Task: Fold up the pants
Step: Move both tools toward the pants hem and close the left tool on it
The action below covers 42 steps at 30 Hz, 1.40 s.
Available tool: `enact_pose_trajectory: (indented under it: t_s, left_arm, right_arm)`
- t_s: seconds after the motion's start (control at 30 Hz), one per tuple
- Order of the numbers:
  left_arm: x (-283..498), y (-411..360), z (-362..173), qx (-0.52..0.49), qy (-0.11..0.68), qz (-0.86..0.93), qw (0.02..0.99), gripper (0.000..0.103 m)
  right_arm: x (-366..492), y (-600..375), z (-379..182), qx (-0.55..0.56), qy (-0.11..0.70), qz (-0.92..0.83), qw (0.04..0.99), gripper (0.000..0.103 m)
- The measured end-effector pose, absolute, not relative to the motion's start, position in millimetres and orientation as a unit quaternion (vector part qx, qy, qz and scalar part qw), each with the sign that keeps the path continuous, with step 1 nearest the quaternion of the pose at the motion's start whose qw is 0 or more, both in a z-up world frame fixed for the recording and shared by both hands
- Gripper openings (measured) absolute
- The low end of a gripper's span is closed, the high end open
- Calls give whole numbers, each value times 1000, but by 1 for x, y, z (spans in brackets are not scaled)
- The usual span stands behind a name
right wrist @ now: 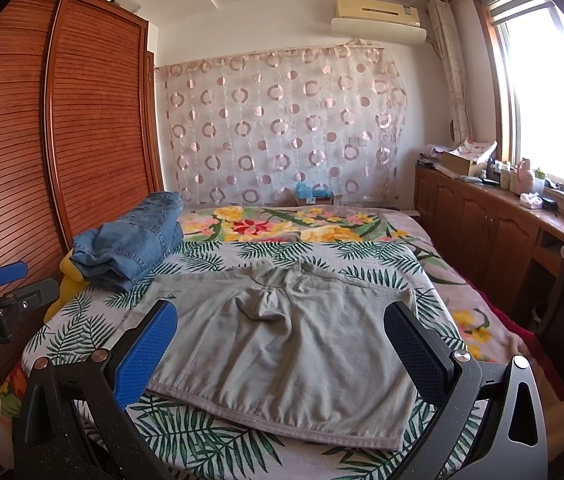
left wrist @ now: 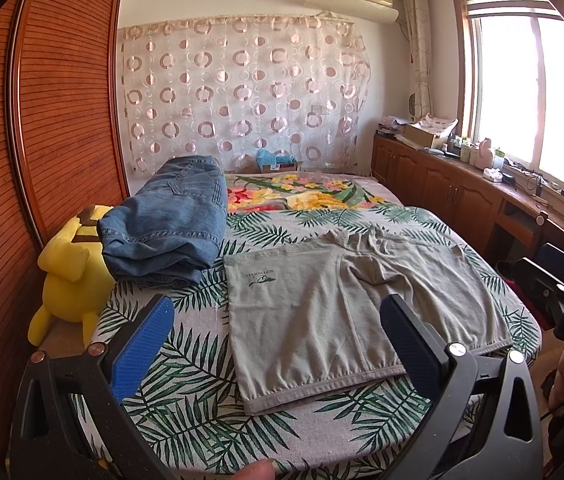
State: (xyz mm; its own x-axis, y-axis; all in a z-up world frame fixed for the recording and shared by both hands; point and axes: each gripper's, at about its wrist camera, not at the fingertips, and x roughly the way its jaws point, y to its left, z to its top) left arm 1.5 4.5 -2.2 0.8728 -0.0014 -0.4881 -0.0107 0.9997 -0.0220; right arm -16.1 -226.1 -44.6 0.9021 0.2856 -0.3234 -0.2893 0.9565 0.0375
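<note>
Grey cotton shorts point(left wrist: 346, 312) lie spread flat on a palm-leaf-print sheet point(left wrist: 186, 412) that covers the near part of the bed, waistband toward the far wall and both leg hems toward the cameras. A small dark logo shows on the left leg in the left wrist view. The left gripper point(left wrist: 278, 344) hovers above the near hem with its jaws wide apart and nothing between them; its blue-padded fingers point(left wrist: 142, 348) frame the left leg. The right gripper point(right wrist: 282, 352) hangs likewise over the shorts point(right wrist: 282, 344), jaws apart and empty, one pad over each outer edge of the garment. Neither tool touches the cloth, as far as the views show. Folded blue jeans point(left wrist: 170, 228) sit on the sheet beyond the shorts' left corner, just beside them, and a yellow plush toy point(left wrist: 70, 276) rests against the jeans at the bed's left edge. A floral blanket point(right wrist: 302, 224) covers the far half of the bed.
</note>
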Motion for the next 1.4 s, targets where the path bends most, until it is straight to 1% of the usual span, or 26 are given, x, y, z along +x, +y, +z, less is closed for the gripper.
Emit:
enact_pose_trajectory:
  t_s: [0.3, 0.8, 1.03, 1.13, 1.23, 1.3, 1.33, 1.4]
  left_arm:
    - [19, 15, -34, -18, 290, 3, 957, 103]
    - [30, 34, -69, -25, 332, 6, 943, 103]
    - [31, 48, -89, -38, 356, 9, 934, 103]
    - [29, 51, -95, -44, 365, 4, 930, 99]
    - [29, 52, -100, -50, 372, -7, 927, 92]
    - [30, 52, -103, -57, 375, -17, 925, 83]
    - [30, 52, -105, -60, 378, -22, 923, 81]
    - [30, 51, -107, -66, 382, -30, 921, 71]
  right_arm:
    - [-2, -238, -58, -17, 193, 136, 972, 103]
    - [15, -249, -75, -29, 241, 135, 961, 103]
    - [26, -250, -85, -38, 278, 145, 949, 101]
    - [32, -251, -92, -44, 294, 151, 943, 100]
    - [34, -253, -96, -46, 307, 153, 938, 98]
    - [34, -257, -97, -46, 312, 153, 937, 97]
    - [34, -259, -97, -47, 315, 152, 936, 96]
    - [33, -263, -98, -49, 319, 149, 935, 96]
